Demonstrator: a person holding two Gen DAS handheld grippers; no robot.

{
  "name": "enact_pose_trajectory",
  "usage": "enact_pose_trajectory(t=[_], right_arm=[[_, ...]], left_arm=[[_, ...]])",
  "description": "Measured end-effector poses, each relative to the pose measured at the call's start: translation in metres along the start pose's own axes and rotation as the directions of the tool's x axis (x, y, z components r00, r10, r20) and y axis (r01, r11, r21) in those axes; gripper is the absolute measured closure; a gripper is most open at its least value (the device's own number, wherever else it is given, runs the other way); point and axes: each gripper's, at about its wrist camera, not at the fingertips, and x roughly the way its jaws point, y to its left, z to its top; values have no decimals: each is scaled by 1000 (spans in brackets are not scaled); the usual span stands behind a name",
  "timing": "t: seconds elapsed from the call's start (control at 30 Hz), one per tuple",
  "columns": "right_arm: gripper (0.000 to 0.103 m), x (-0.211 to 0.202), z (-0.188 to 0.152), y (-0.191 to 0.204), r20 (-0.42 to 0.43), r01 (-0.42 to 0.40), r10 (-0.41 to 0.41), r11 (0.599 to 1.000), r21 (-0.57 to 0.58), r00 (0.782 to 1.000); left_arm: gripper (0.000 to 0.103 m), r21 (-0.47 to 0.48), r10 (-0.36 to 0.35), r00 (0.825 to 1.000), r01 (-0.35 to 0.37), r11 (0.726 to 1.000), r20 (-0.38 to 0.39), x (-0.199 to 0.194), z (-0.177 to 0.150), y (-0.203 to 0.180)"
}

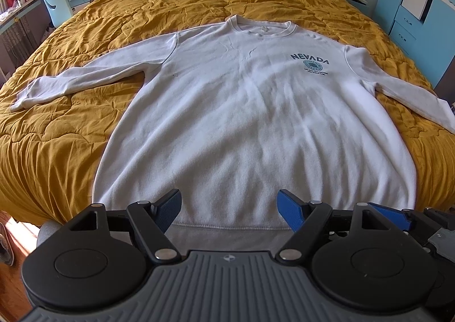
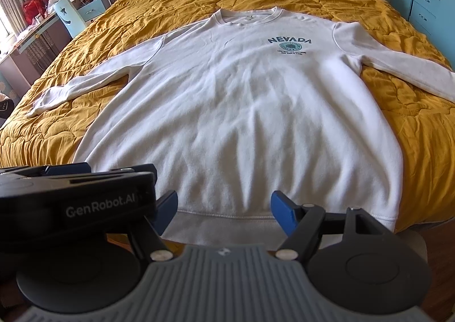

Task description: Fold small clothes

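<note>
Left wrist view: white sweatshirt (image 1: 241,123) spread flat, front up, on the mustard quilt (image 1: 71,128) of the bed, hem at the near edge, collar toward the far end, sleeves out toward both side edges. Left gripper (image 1: 229,209) hovers over the hem, jaws wide apart, nothing between them. Right gripper (image 2: 224,212) likewise spread wide, empty, above the hem.

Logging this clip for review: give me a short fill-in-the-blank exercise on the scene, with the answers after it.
1. The white sweatshirt lies flat on a ____ quilt.
2. The word printed on its chest is ____.
3. Both sleeves are spread ____ to the sides.
4. Both the left gripper and the right gripper have their jaws ____.

Answers: yellow; NEVADA; outward; open
</note>
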Motion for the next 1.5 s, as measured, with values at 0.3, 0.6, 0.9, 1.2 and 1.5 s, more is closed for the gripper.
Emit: enact_pose_trajectory(t=[0.3, 0.6, 0.9, 1.2, 1.5], right_arm=[[35, 1, 0, 0, -1, -6, 6, 1000, 2, 1000], [35, 0, 0, 2, 0, -15, 15, 1000, 5, 1000], [35, -2, 1, 7, 8, -36, 36, 999, -3, 999], [35, -9, 9, 24, 55, -117, 119, 992, -43, 991], [35, 7, 30, 29, 89, -102, 109, 991, -85, 990]], left_arm=[[14, -22, -29, 999, 29, 999, -31, 2, -1, 1], [17, -22, -32, 999, 31, 999, -21, 2, -3, 4], [17, -94, -124, 992, 125, 988, 12, -3, 0, 13], [17, -47, -69, 998, 69, 996, 4, -1, 7, 29], [23, -175, -107, 993, 113, 978, 41, 24, 39, 96]])
